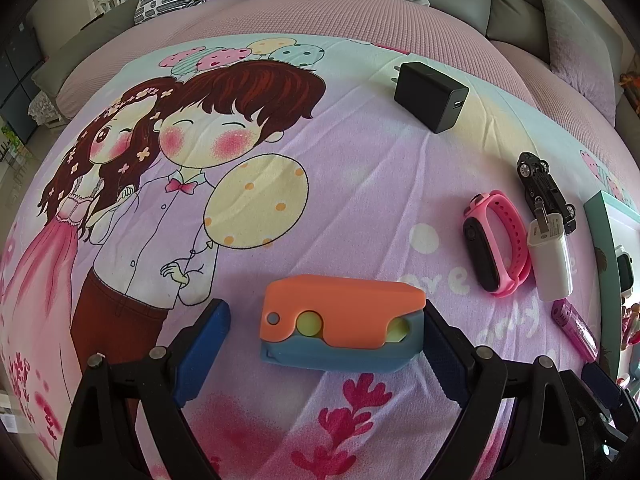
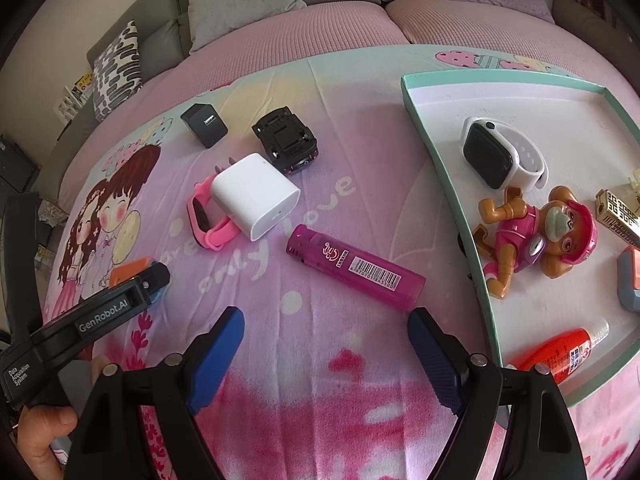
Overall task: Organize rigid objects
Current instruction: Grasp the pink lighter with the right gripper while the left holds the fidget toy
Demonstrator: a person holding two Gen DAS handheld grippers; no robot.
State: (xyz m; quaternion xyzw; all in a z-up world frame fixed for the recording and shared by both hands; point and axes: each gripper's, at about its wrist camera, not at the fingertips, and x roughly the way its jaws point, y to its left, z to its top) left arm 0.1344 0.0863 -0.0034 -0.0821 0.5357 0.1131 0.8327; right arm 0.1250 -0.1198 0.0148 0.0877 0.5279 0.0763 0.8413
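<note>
An orange and blue toy block (image 1: pixel 340 320) lies on the cartoon blanket between the open fingers of my left gripper (image 1: pixel 326 340); its right end touches the right finger. My right gripper (image 2: pixel 324 356) is open and empty, just below a purple lighter (image 2: pixel 354 270). A white charger (image 2: pixel 256 196) rests against a pink wristband (image 2: pixel 208 216), with a black toy car (image 2: pixel 286 142) and a black charger (image 2: pixel 204 124) beyond. The left gripper (image 2: pixel 120 304) shows at the left of the right wrist view.
A teal-rimmed white tray (image 2: pixel 444 168) at the right holds a white smartwatch (image 2: pixel 500 156), a pink dog figure (image 2: pixel 540 236), a red tube (image 2: pixel 560 352) and other small items. Grey sofa cushions (image 2: pixel 244 0) line the back.
</note>
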